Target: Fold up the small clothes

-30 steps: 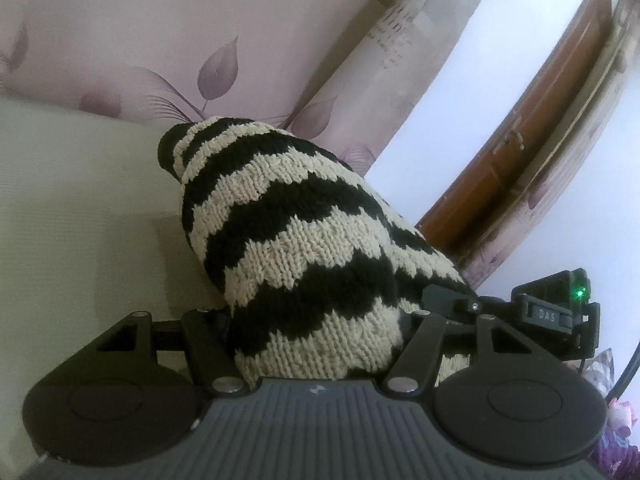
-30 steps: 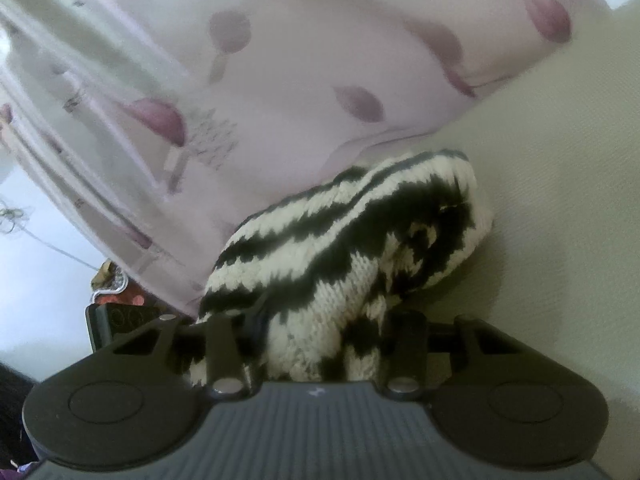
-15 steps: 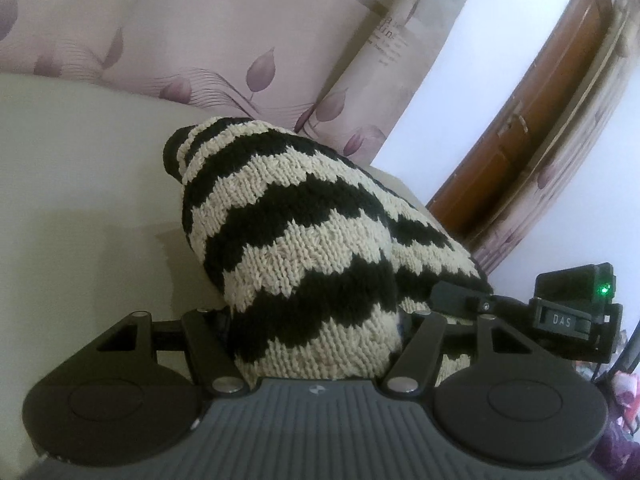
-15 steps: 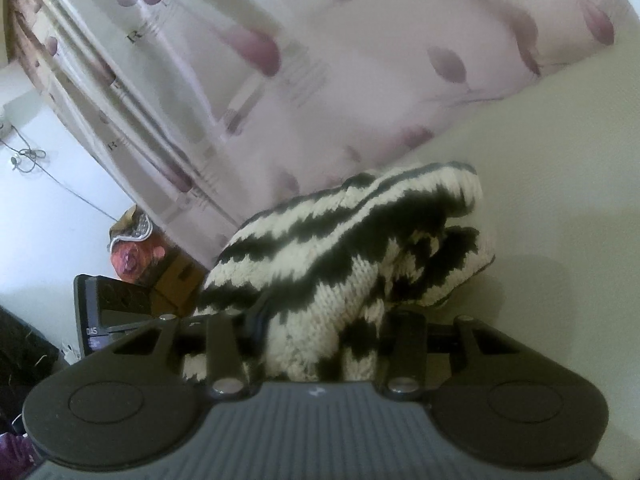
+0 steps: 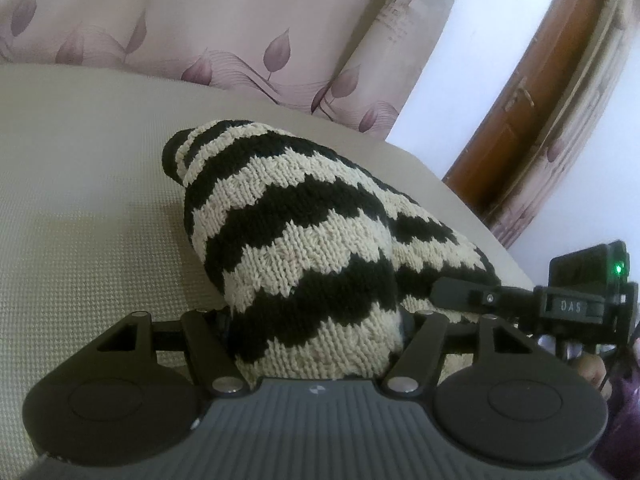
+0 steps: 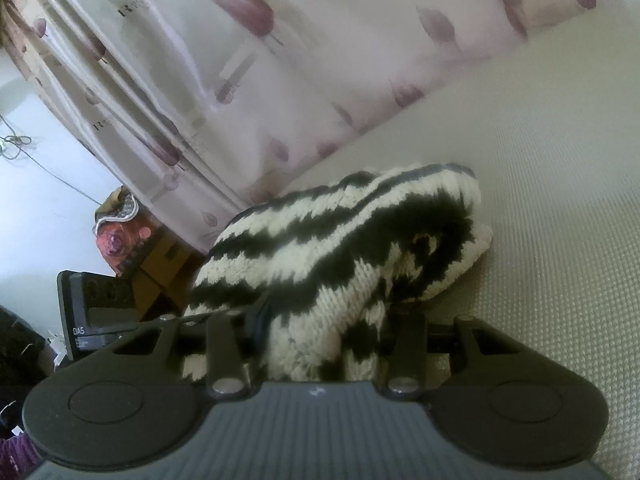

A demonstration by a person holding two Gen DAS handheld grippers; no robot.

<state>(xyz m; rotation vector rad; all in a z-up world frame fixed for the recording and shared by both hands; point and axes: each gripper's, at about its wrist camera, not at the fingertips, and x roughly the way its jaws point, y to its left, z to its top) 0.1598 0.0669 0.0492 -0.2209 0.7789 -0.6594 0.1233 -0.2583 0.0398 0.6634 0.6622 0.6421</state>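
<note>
A small knitted garment with black and cream zigzag stripes (image 5: 304,248) is bunched over a beige textured surface (image 5: 80,220). My left gripper (image 5: 316,336) is shut on its near edge; the knit covers the fingertips. The garment also shows in the right wrist view (image 6: 340,248), folded over itself. My right gripper (image 6: 320,344) is shut on its other edge, fingertips hidden by the knit. The right gripper shows at the right in the left wrist view (image 5: 560,304), and the left gripper shows at the left in the right wrist view (image 6: 96,308).
A pink curtain with leaf print (image 5: 200,20) hangs along the far edge of the surface. A brown wooden door (image 5: 532,92) stands beyond at right. A cardboard box and a floral bundle (image 6: 132,248) sit off the surface's left side.
Both grippers have come down and forward with the garment; more of the beige surface shows and the garment lies lower against it. Both stay shut on the knit.
</note>
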